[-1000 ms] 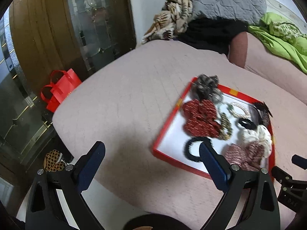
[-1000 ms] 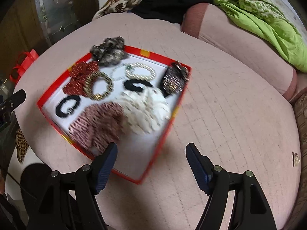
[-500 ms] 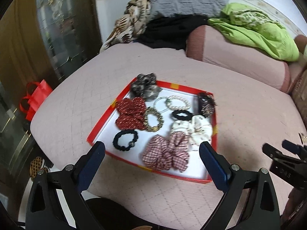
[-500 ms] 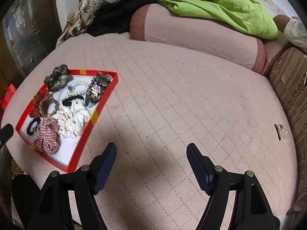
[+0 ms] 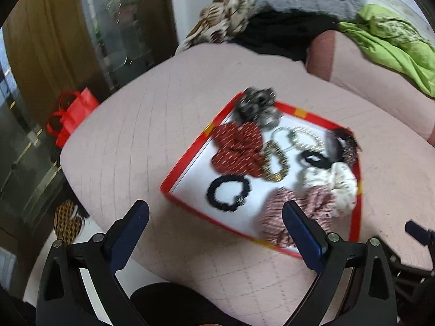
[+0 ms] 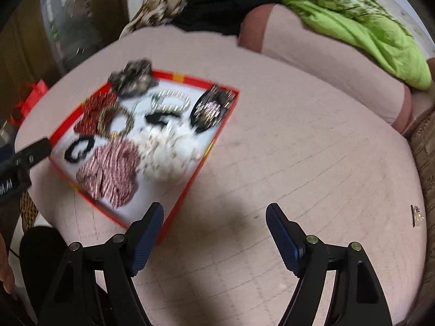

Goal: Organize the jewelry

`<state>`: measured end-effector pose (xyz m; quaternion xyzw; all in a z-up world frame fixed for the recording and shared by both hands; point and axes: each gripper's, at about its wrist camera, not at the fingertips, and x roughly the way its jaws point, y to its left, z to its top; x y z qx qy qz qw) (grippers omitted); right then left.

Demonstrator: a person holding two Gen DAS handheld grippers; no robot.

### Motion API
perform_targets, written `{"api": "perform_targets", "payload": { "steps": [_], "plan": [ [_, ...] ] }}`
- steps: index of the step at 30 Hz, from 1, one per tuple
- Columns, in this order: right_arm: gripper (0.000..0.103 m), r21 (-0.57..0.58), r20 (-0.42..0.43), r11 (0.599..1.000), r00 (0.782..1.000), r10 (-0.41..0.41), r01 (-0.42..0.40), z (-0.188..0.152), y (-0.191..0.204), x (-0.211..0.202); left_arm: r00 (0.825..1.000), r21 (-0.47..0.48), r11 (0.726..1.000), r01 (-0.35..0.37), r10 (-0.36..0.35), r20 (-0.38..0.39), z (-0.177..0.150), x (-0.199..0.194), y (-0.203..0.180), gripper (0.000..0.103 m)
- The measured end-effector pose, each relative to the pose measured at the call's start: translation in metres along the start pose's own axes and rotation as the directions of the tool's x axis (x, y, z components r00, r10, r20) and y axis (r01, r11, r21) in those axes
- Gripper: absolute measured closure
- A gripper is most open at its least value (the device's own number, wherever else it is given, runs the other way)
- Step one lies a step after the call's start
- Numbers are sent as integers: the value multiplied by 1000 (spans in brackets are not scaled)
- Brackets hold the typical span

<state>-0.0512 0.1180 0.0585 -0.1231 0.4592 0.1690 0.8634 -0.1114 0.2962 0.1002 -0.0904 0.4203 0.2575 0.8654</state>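
Note:
A shallow red-rimmed tray [image 5: 187, 160] with a white floor lies on the pink quilted bed [image 5: 130, 141]. It holds several hair ties and bracelets: a dark red scrunchie [image 5: 236, 149], a black scrunchie [image 5: 227, 193], a pink striped scrunchie [image 5: 277, 217], a white scrunchie [image 5: 337, 182] and a pearl bracelet [image 5: 305, 138]. My left gripper [image 5: 216, 226] is open and empty, at the tray's near-left corner. My right gripper [image 6: 214, 229] is open and empty, over the bed beside the tray's [image 6: 217, 133] near-right corner. A small gold piece [image 6: 417, 215] lies alone far right on the bed.
A pink bolster [image 6: 326, 54] with a green cloth [image 6: 361, 24] lies at the back. Grey, black and patterned fabrics [image 5: 285, 8] are piled behind. A red bag [image 5: 72, 114] and a patterned slipper [image 5: 66, 221] are on the floor left of the bed edge.
Both views have swung left. The tray has moved back toward the right gripper's left finger and now sits right of centre in the left wrist view. Both grippers stay open.

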Motion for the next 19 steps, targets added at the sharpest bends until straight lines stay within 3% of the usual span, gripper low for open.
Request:
{"api": "perform_targets", "payload": {
  "steps": [10, 19],
  "plan": [
    [21, -30, -40, 1000, 999, -3, 2, -10, 8, 11, 999, -7, 1000, 26, -26, -23, -5, 6, -3, 5],
    [21, 45, -18, 999, 1000, 2, -1, -20, -29, -2, 1000, 76, 997, 19, -21, 18, -6, -21, -42, 5]
  ]
}}
